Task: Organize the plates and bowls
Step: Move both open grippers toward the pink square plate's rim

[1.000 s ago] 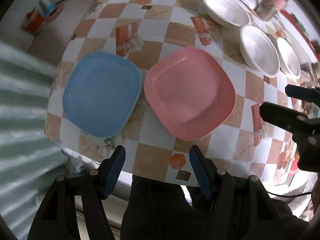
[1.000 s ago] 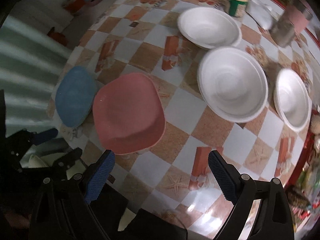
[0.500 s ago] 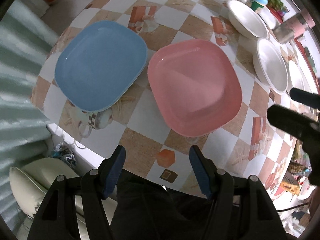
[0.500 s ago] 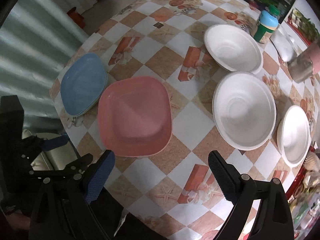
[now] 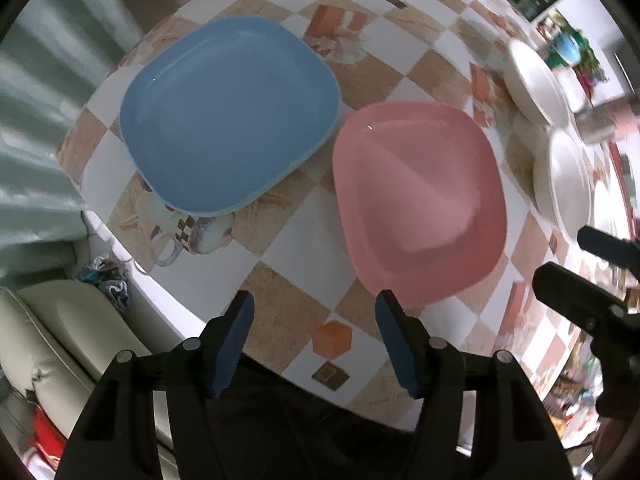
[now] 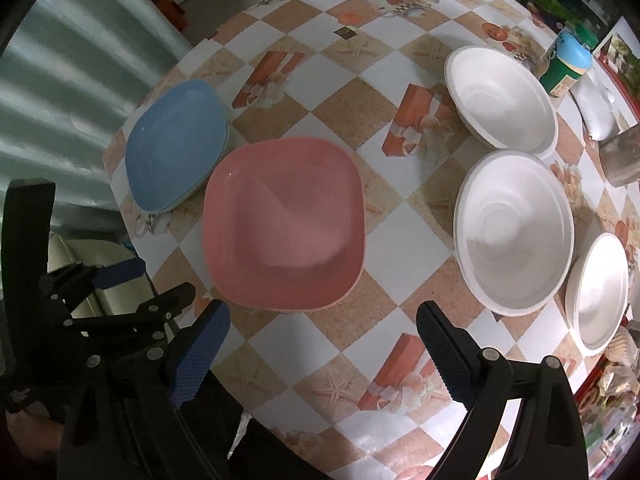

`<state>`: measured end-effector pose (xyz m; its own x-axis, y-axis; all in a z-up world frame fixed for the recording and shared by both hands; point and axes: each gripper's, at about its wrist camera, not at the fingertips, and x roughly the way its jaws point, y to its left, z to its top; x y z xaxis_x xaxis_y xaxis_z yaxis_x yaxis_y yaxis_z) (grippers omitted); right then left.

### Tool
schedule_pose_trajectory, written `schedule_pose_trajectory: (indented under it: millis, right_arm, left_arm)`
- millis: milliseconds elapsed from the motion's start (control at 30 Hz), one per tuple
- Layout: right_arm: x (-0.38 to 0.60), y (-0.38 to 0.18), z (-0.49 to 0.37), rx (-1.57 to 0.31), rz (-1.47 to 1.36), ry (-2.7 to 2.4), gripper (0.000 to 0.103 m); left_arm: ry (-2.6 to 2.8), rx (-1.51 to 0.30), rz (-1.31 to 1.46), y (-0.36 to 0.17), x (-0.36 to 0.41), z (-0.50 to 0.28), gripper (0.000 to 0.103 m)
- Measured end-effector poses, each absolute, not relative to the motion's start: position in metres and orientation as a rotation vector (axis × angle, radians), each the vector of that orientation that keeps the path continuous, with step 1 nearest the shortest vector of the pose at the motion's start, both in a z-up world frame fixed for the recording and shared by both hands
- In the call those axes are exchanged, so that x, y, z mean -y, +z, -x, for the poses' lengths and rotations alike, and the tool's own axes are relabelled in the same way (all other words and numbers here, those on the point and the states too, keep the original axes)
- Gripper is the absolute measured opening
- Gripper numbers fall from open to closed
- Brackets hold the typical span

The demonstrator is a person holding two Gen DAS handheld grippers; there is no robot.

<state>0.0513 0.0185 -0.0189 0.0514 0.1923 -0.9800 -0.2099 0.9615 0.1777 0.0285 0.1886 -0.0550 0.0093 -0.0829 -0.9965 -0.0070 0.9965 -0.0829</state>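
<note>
A blue square plate (image 5: 232,116) (image 6: 176,144) and a pink square plate (image 5: 420,204) (image 6: 284,224) lie side by side on the checkered table (image 6: 400,248). Three white bowls (image 6: 500,96) (image 6: 514,232) (image 6: 604,292) sit in a row to the right. My left gripper (image 5: 314,308) is open and empty above the table's near edge, just short of the pink plate. My right gripper (image 6: 322,316) is open and empty, near the pink plate's front edge.
A green jar with a blue lid (image 6: 566,66) and a metal tin (image 6: 622,158) stand beyond the bowls. A corrugated wall (image 6: 60,80) and a cream seat (image 5: 60,320) lie left of the table. The table's near edge (image 5: 192,308) curves below my fingers.
Both grippers have moved in and lower toward the plates, which now look larger. Plates and bowls have not moved. Both stay open.
</note>
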Motion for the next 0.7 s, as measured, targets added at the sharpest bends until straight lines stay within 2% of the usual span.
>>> schedule_pose_trajectory:
  millis: [133, 500, 600, 700]
  right_arm:
    - [-0.017, -0.028, -0.065, -1.497, 0.013, 0.296, 0.095]
    - [-0.025, -0.057, -0.095, -1.550, 0.029, 0.310, 0.095]
    - [-0.022, -0.067, -0.101, -1.590, -0.007, 0.292, 0.075]
    - [-0.021, -0.073, -0.104, -1.606, -0.020, 0.276, 0.074]
  left_arm:
    - [-0.053, -1.573, 0.111, -0.065, -0.187, -0.036, 0.057]
    - [-0.039, -1.593, 0.173, -0.090, -0.188, -0.051, 0.055]
    - [-0.034, -1.588, 0.188, -0.093, -0.191, -0.056, 0.055]
    - [-0.028, -1.590, 0.197, -0.099, -0.190, -0.064, 0.055]
